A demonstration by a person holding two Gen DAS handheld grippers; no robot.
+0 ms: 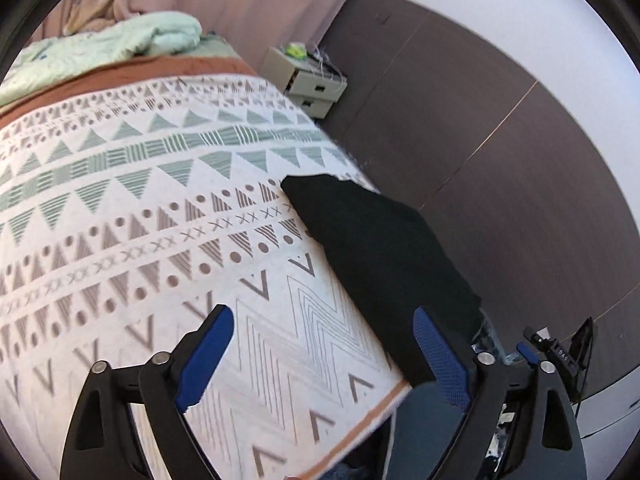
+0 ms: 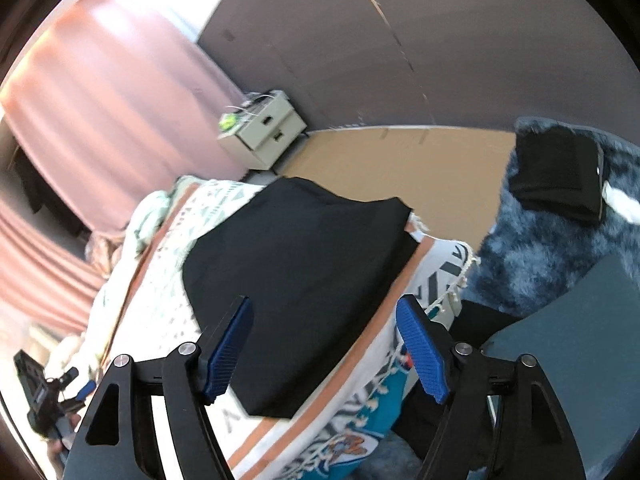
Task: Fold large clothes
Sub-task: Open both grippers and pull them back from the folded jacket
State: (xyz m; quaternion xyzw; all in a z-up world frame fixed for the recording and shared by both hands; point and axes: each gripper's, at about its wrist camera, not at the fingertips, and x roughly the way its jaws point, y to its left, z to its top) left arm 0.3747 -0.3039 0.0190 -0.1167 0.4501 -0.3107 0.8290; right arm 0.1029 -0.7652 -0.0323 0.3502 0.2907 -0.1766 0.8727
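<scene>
One folded black garment (image 2: 296,280) lies on the patterned blanket (image 1: 140,208) that covers the bed, at the blanket's near corner by the orange-banded edge; in the left wrist view the same garment (image 1: 384,248) sits along the blanket's right edge and hangs slightly past it. A second black folded piece (image 2: 556,172) rests apart, on one blue fuzzy rug (image 2: 560,256) beyond the bed's corner. One pale green quilt (image 1: 100,48) is bunched at the far end of the bed, and one small two-drawer cabinet (image 2: 264,136) stands on the floor against the dark wall, beside the pink curtain (image 2: 108,92). A teal printed cloth (image 2: 360,440) hangs below the blanket's fringe at the near edge. There are two grippers, each with two blue pads. The left gripper (image 1: 324,356) tilts downward over the blanket's near edge, its jaws spread wide with nothing between them; one pad (image 1: 206,356) is over the patterned cloth, the other in front of the garment's near end, without pressing it. The right gripper (image 2: 326,348) also tilts downward above the black garment, jaws apart and empty, the garment showing in the gap between the pads but not pinched. At the lower left of the right wrist view the other gripper's black body (image 2: 40,396) shows, blurred.
</scene>
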